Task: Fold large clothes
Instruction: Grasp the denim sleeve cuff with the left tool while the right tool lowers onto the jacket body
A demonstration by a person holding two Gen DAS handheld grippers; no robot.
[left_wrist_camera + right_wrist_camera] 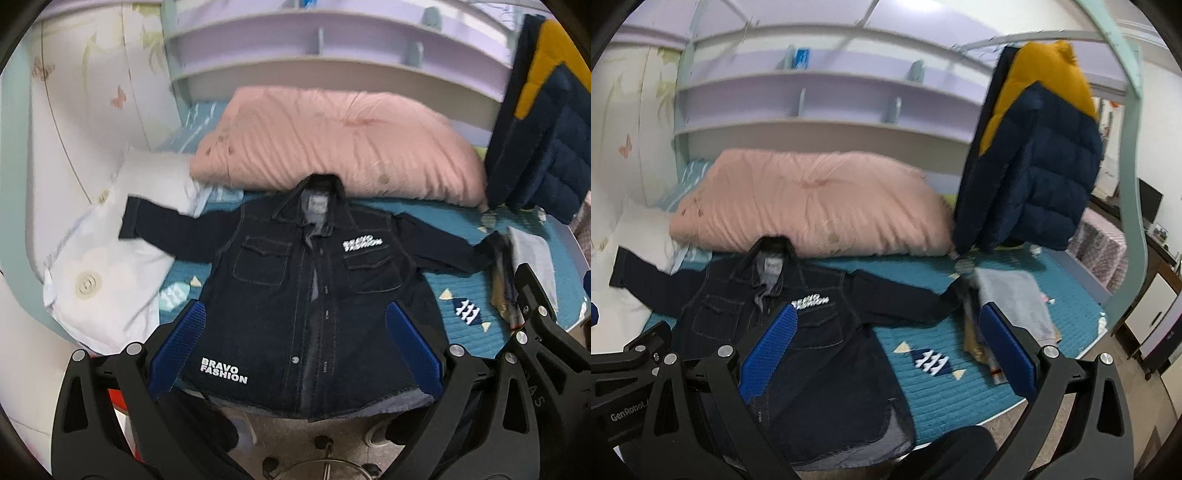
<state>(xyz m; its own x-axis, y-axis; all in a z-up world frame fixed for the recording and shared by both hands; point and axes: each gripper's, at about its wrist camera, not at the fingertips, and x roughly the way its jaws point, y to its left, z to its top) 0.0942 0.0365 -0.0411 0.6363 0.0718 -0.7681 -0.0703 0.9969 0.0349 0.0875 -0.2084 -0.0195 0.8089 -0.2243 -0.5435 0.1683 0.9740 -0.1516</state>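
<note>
Dark denim jacket point(295, 280) spread flat, front up, sleeves out, on teal quilted bed cover point(461, 291). Pink duvet point(332, 144) far, touching collar; white pillow point(103, 258) left under sleeve; grey folded garment point(1015, 299) right by cuff; navy-yellow puffer jacket point(1034, 147) hanging far right. Hem overhanging near edge, partly blurred. Left gripper point(293, 349) wide open above hem, empty. Right gripper point(886, 350) wide open, empty, over jacket's right side.
</note>
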